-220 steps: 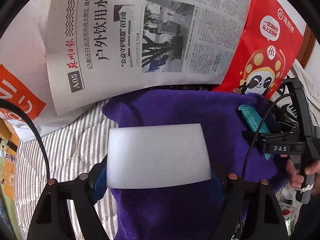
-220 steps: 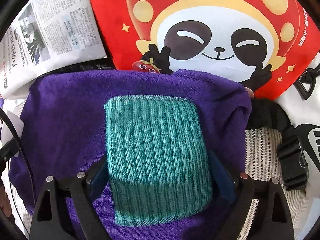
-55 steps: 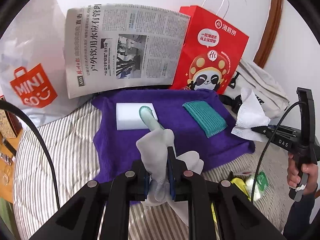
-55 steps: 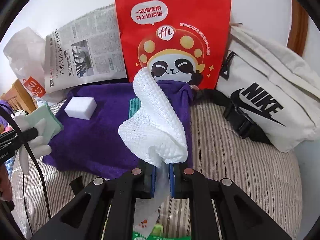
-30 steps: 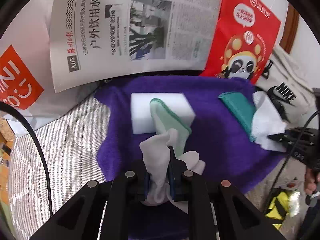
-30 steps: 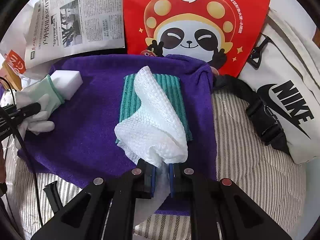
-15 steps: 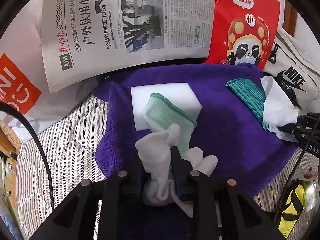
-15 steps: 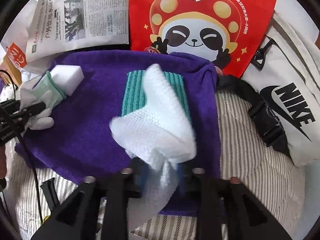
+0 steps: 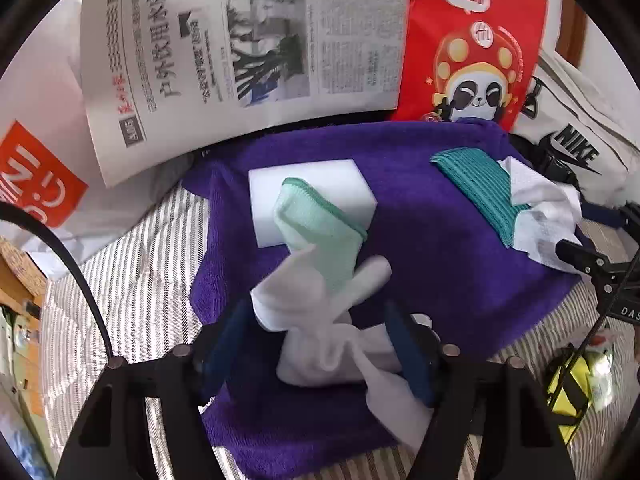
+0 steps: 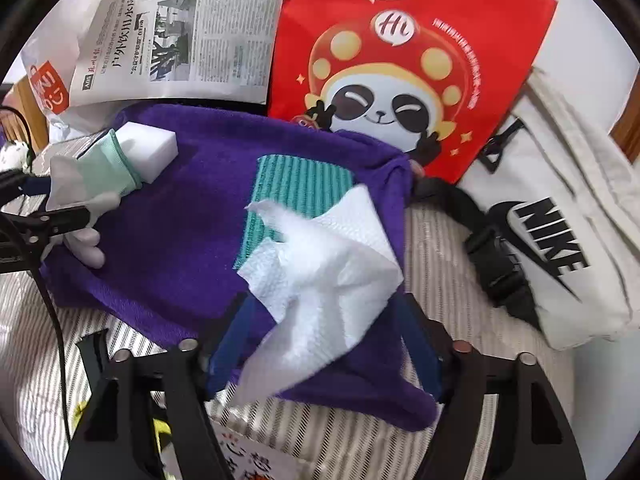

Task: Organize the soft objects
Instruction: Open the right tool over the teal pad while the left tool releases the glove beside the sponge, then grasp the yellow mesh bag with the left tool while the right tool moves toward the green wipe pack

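Releasing: left gripper [image 9: 320, 354] wide around glove [image 9: 320, 280] by sponge [image 9: 310, 196]; right gripper [image 10: 326, 350] wide, wipe [image 10: 320, 268] at purple towel [image 10: 180, 216] right edge. Next, withdraw clear.

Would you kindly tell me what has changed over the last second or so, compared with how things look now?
Both grippers opened. The left gripper let go of the white glove with the mint-green cuff, which now lies against the white foam block. The right gripper released the white paper towel over the teal ribbed cloth. The purple towel, block and cloth stayed put.
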The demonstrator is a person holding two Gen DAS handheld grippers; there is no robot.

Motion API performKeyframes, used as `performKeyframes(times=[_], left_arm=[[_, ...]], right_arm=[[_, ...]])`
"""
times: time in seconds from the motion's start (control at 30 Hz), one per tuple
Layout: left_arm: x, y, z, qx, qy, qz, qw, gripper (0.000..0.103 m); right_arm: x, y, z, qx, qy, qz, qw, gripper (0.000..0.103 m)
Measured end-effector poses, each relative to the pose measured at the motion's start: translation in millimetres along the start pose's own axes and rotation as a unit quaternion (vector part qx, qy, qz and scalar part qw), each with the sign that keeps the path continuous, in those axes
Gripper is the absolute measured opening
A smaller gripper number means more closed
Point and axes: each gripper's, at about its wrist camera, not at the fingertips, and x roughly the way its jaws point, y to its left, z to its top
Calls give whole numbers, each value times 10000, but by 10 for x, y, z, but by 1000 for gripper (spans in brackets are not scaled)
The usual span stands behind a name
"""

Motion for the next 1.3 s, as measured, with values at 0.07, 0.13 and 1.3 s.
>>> performKeyframes(times=[0.07,0.13,1.3], left_arm=[[-70,-24,-13,52,12,82,10000,73],[-122,-36,-25,77,6,164,9998,78],[-491,-1137,-937,250,401,-1004,9938,78]], right_arm=[[-56,-7,-7,-53,-40,-105,9999,78],[-124,-25,-23,-93,-83,-240,9996,79],[-951,-589,-1611,1782,-10,517,9826,80]])
